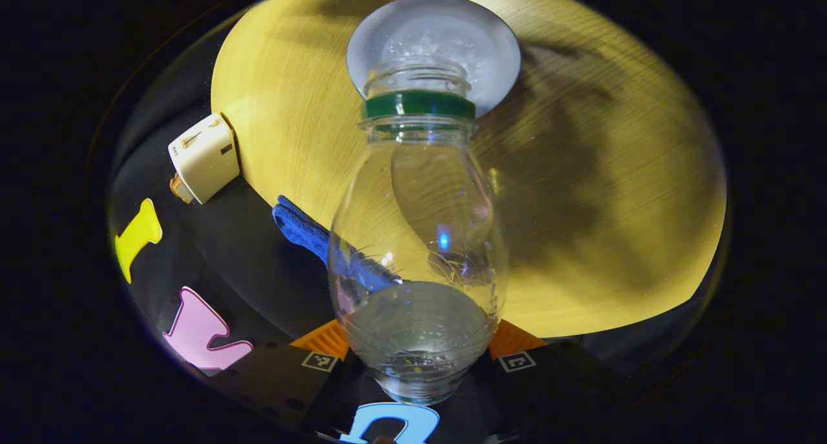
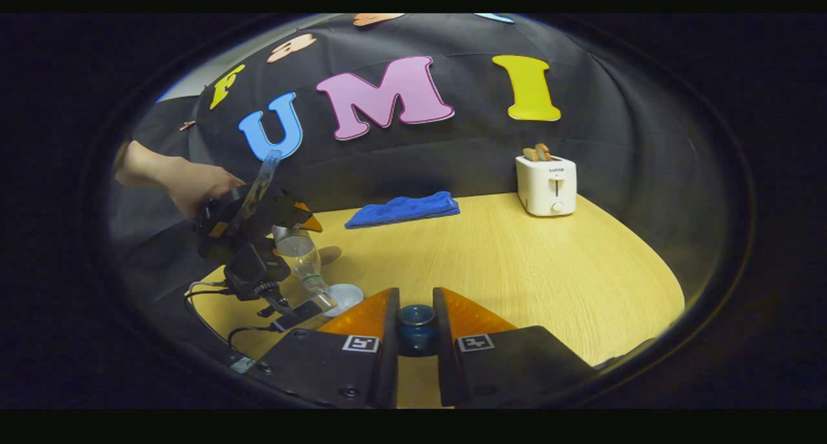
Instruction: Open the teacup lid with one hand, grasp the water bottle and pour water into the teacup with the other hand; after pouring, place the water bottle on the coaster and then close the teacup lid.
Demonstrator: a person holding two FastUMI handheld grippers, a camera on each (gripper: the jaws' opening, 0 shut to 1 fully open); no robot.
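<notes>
Left gripper (image 1: 420, 360) clenched on tipped bottle (image 1: 417, 237), mouth over teacup (image 1: 433, 50) near the table's front-left edge; right gripper (image 2: 417, 331) clenched on lid (image 2: 417, 318); overtilting risks spilling past the rim.

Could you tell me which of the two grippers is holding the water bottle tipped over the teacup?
The left gripper holds the water bottle, mouth tipped down over the white teacup. The right gripper instead grips the blue lid.
</notes>
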